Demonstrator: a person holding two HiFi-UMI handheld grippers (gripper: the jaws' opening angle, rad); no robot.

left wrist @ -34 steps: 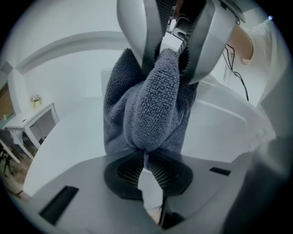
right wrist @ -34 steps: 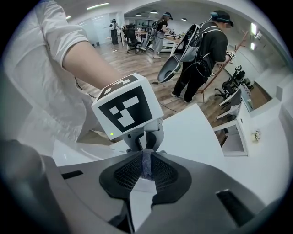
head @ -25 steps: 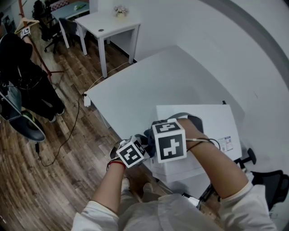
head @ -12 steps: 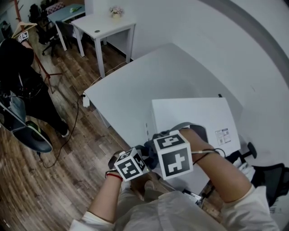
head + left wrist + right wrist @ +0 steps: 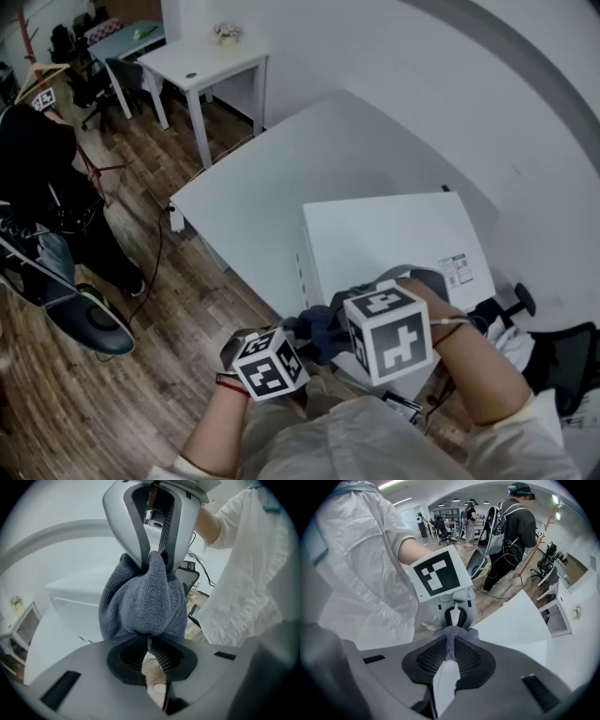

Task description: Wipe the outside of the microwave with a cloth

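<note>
White table [image 5: 267,183] bears microwave [image 5: 384,234]; wood floor [image 5: 159,375].

White table [image 5: 281,183], frame centre, over wood floor [image 5: 141,394]. Bears one white microwave [image 5: 384,234], lower right. Small white item [image 5: 174,217], possibly a plug, at its left corner.

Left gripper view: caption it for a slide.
Gray cloth clamped by the left gripper and right gripper, bunched between them; white microwave behind.
</note>
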